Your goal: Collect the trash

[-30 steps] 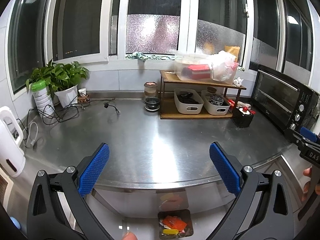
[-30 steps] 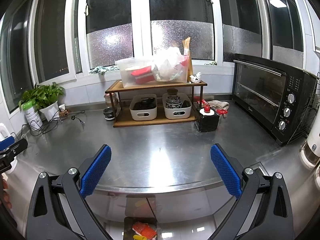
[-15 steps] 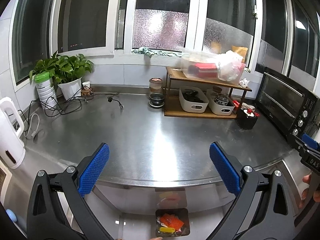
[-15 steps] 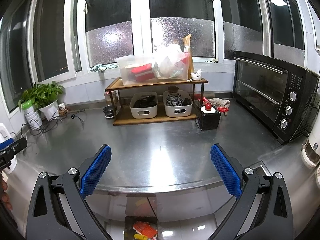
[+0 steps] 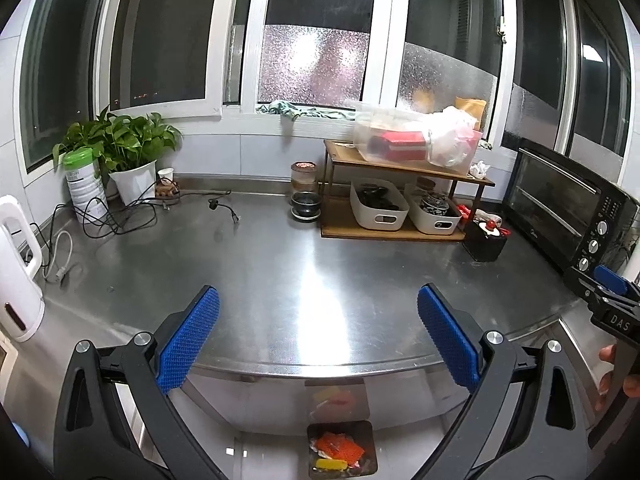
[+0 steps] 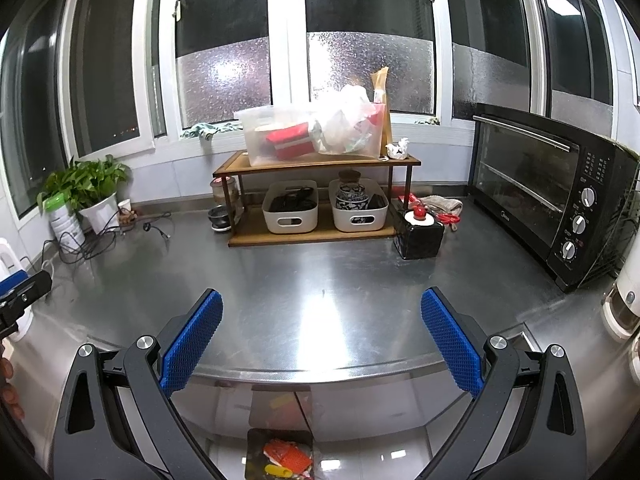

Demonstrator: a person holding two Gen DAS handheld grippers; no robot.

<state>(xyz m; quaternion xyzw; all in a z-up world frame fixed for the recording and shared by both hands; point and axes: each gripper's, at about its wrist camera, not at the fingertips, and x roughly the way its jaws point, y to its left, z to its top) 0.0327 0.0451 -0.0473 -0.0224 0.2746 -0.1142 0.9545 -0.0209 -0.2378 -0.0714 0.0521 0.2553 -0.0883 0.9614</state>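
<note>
Tongs, left [image 5: 318, 340] and right [image 6: 320, 342], remain wide open and empty; left view has tilted down slightly.

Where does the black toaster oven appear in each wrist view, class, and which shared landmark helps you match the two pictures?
Left wrist view: black toaster oven at the far right edge, on the steel counter.
Right wrist view: the oven fills the right side, larger.
Shared landmark: the wooden shelf, left of the oven in both.
</note>
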